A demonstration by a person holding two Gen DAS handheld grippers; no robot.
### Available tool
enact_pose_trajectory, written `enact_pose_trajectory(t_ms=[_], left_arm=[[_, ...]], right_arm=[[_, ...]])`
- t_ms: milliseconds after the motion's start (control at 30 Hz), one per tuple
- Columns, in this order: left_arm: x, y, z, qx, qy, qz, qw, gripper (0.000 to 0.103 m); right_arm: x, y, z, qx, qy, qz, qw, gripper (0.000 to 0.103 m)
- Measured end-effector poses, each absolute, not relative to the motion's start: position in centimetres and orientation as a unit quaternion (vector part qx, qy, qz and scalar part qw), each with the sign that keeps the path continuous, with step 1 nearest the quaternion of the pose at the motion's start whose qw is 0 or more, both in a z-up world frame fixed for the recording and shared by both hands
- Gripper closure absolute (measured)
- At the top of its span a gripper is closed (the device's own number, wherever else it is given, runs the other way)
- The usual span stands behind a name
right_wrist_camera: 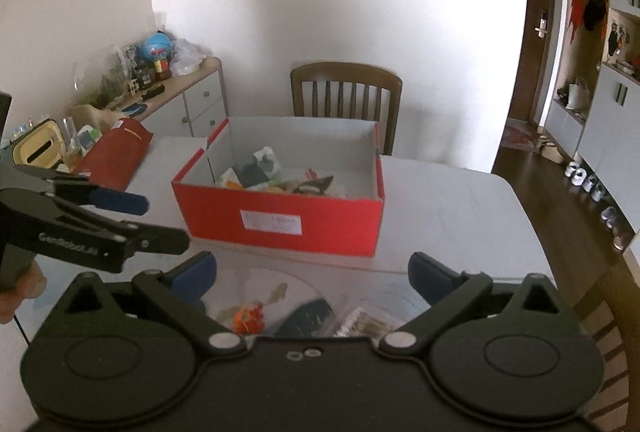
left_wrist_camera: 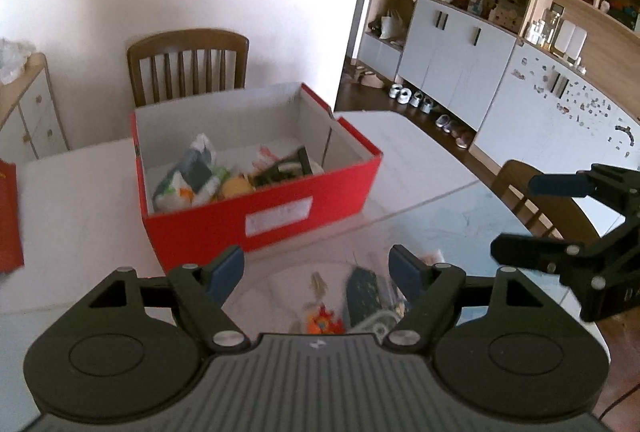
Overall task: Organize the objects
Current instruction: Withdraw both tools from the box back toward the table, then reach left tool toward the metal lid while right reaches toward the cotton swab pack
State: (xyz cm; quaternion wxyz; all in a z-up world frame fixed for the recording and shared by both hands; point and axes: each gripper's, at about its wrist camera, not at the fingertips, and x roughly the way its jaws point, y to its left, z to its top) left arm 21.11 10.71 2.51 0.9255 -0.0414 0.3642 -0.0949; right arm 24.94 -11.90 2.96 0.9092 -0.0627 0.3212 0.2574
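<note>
Left edge of the surface [right_wrist_camera: 440, 199]: a red bag [right_wrist_camera: 116, 155] lying flat, not in play. Left claw [left_wrist_camera: 318, 270] has its jaws apart with nothing between the pads; in the right wrist view it shows side-on at the left, also empty.

Centre: open red box [left_wrist_camera: 260, 216] sits beyond both claws, already holding a heap of packets and wrappers [left_wrist_camera: 208, 179]. Box's long side faces the claws, roughly square-on from the right wrist view, skewed from the left one.

Nearer than the box, right under both claws: a clear round tray or plate [right_wrist_camera: 296, 296] (hard to tell which through the blur) with leftovers on it. Orange toy-like thing [right_wrist_camera: 248, 318] on the left side, dark blue flat packet [right_wrist_camera: 308, 318] in the middle, a silvery crinkled packet [right_wrist_camera: 360, 324] to the right. The blue packet's long axis runs roughly away from the claws, toward the box.

Right claw [right_wrist_camera: 312, 274] is spread wide, empty.

My read: orange item lies closer to the left claw, silvery packet closer to the right. Either pickup means dropping almost straight down, then carrying forward to the box. Watch for the clear rim under the pads.
</note>
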Motion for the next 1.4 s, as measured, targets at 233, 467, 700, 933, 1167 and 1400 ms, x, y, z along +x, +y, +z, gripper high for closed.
enact_pose_trajectory(t_ms=[233, 467, 700, 933, 1167, 1400], left_arm=[[18.6, 10.2, -0.2, -0.054, 0.382, -0.095, 0.918, 0.013], [16.7, 9.2, -3.4, -0.049, 0.395, -0.092, 0.913, 0.0], [16.0, 8.0, -6.3, -0.03, 0.402, -0.105, 0.909, 0.0], [16.2, 6.4, -9.0, -0.009, 0.426, -0.126, 0.896, 0.0], [16.8, 6.5, -11.3, -0.01, 0.431, -0.105, 0.896, 0.0], [17.8, 6.4, -12.1, -0.003, 0.419, -0.088, 0.904, 0.0]], right_arm=[[23.3, -13.8, 1.2, -0.057, 0.336, 0.24, 0.909, 0.001], [22.7, -15.3, -0.8, -0.061, 0.352, 0.22, 0.908, 0.001], [23.9, -16.2, -3.0, -0.068, 0.372, 0.202, 0.904, 0.001], [26.2, -15.9, -5.3, -0.06, 0.399, 0.181, 0.897, 0.001], [28.4, -14.9, -7.5, -0.059, 0.421, 0.167, 0.89, 0.001], [30.5, -14.0, -9.4, -0.038, 0.44, 0.153, 0.884, 0.001]])
